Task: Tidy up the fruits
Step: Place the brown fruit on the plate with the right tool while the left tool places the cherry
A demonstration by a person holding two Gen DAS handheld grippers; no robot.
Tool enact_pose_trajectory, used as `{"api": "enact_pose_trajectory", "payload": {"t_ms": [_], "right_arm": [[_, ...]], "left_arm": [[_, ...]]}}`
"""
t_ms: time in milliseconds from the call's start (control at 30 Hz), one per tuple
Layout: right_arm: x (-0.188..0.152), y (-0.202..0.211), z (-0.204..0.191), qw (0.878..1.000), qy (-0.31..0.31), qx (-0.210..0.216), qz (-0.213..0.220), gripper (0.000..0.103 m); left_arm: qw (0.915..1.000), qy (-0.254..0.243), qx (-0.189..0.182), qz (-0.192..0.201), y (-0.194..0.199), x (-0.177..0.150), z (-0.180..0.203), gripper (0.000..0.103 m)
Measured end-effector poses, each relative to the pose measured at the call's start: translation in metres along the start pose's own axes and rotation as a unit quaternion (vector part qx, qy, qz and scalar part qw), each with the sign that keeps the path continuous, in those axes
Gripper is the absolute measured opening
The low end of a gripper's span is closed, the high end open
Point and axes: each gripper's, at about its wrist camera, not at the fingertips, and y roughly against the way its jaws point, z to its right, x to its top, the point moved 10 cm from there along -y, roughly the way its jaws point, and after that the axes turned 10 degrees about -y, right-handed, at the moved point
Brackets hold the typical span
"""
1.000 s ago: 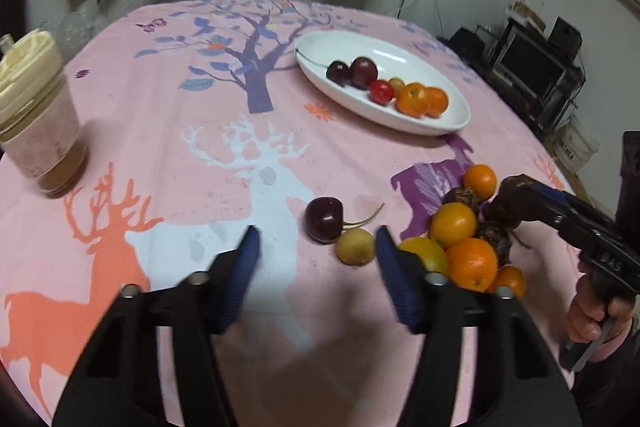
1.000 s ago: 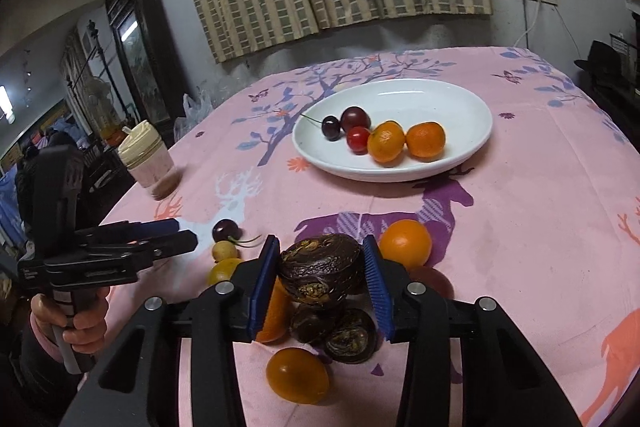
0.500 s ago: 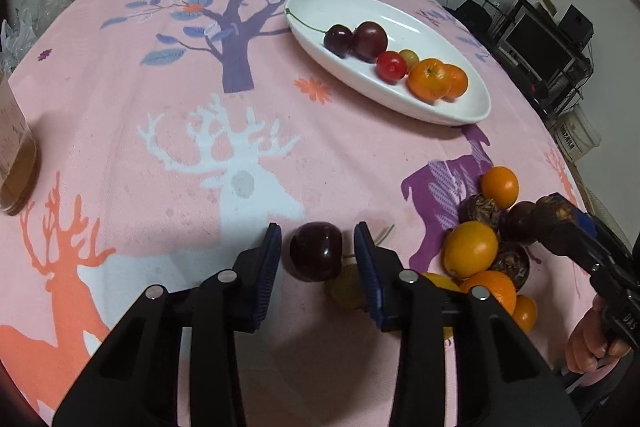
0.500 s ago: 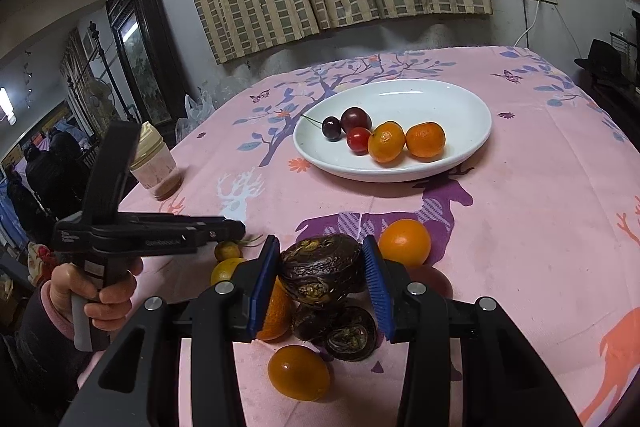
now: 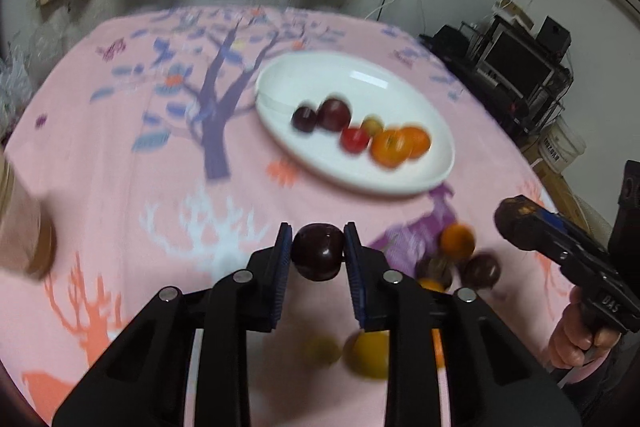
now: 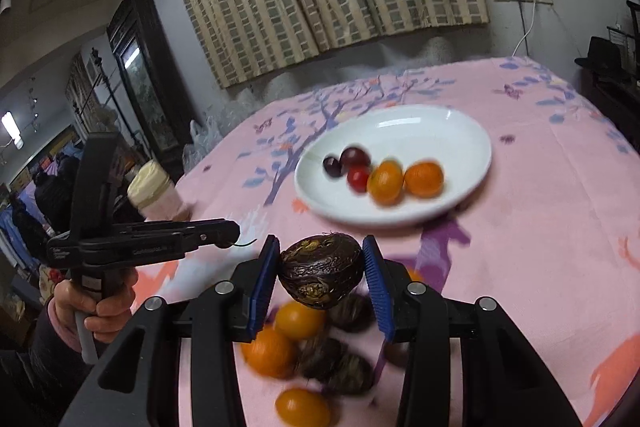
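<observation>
Lifted off the desk (image 5: 168,163) now, the left tongs (image 5: 319,255) pinch a dark cherry (image 5: 319,257); smooth skin could slip. Right view: right tongs (image 6: 321,269) pinch a wrinkled passion fruit (image 6: 321,270) above the pile, plate (image 6: 456,131) ahead.

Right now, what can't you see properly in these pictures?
- Jar: left wrist view, cut off by the left edge and blurred.
- Yellow fruits: left wrist view, blurred and partly behind the left gripper, which is shut on a cherry.
- Fruit pile: right wrist view, blurred and partly behind the right gripper, which is shut on a wrinkled dark fruit.
- Small pale fruit on the plate: too blurred to name.
</observation>
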Motion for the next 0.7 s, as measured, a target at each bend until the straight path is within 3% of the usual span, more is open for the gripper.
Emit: {"api": "enact_pose_trajectory", "payload": {"t_ms": [100, 200, 367, 500, 533, 567, 633, 700], "right_arm": [[0.041, -0.020, 0.013, 1.000, -0.021, -0.010, 0.017, 0.043], [0.072, -0.051, 0.041, 0.998, -0.041, -0.052, 0.023, 0.043], [0.083, -0.094, 0.081, 0.993, -0.060, -0.099, -0.001, 0.043], [0.078, -0.106, 0.090, 0.993, -0.053, -0.108, -0.021, 0.044], [0.078, -0.104, 0.088, 0.993, -0.046, -0.111, -0.019, 0.047], [0.079, -0.100, 0.086, 0.992, -0.039, -0.116, -0.014, 0.057], [0.081, -0.089, 0.080, 0.992, -0.027, -0.127, 0.001, 0.069], [0.084, -0.070, 0.067, 0.991, -0.007, -0.135, 0.020, 0.083]], "left_arm": [[0.9997, -0.014, -0.005, 0.020, -0.016, 0.045, 0.010, 0.026], [0.9996, -0.023, -0.001, 0.019, -0.048, 0.078, 0.015, 0.026], [0.9994, -0.027, 0.020, -0.012, -0.098, 0.093, 0.011, 0.026], [0.9985, -0.030, 0.043, -0.018, -0.107, 0.090, 0.006, 0.028], [0.9982, -0.031, 0.049, -0.017, -0.105, 0.088, 0.005, 0.045], [0.9978, -0.030, 0.059, -0.013, -0.099, 0.087, 0.004, 0.066], [0.9968, -0.031, 0.072, 0.014, -0.078, 0.087, 0.006, 0.084], [0.9947, -0.042, 0.085, 0.039, -0.053, 0.084, 0.008, 0.090]]}}
